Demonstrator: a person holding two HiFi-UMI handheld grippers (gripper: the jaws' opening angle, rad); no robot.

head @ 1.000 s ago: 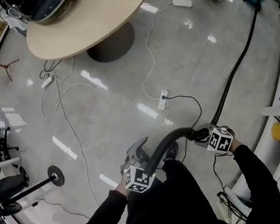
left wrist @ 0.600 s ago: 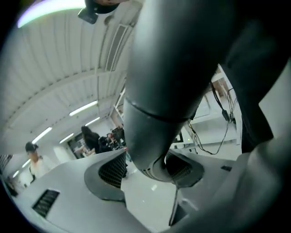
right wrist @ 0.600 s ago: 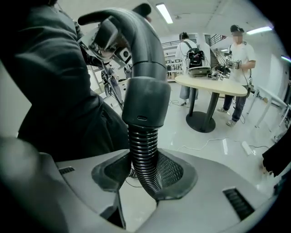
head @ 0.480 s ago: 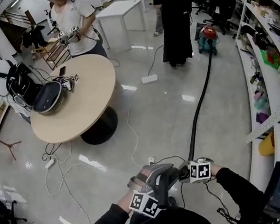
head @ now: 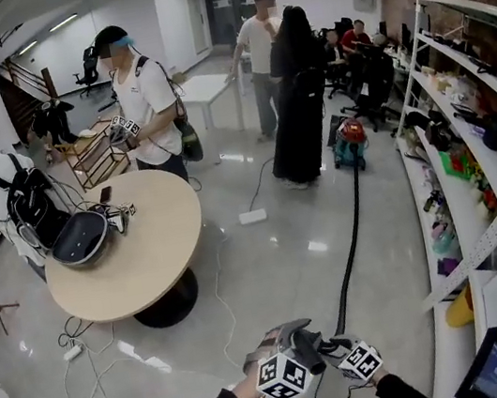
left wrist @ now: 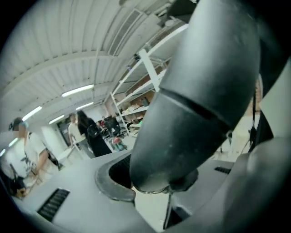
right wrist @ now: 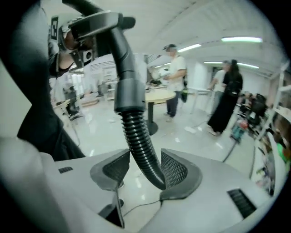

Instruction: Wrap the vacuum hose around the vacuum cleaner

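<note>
Your left gripper (left wrist: 161, 187) has just been closing, and its jaws now sit clamped on the grey rigid end piece (left wrist: 200, 104) of the vacuum hose (head: 350, 228). The piece fills the gap between the pads and rises up and to the right out of them. That hand is at the near edge of the floor, black sleeve coming in from below, gripper aimed forward and somewhat down.

Just beside it on the right, your right gripper (right wrist: 144, 169) has just been opening a little. The ribbed part of the hose runs between its pads and looks to touch both, so I read this as a light hold about half open. This gripper tilts down more steeply.

From your right hand the hose drops to the floor and runs in one long line, near to far, bending slightly right. It ends at the vacuum cleaner (head: 350, 143), which stands well apart from you beside a person in black.

That long axis decides the coming move. Nearly all the hose lies stretched ahead of you, and the right hand is nearer along it. So I judge you must close on the cleaner, gathering slack, before any wrapping can start.
</note>
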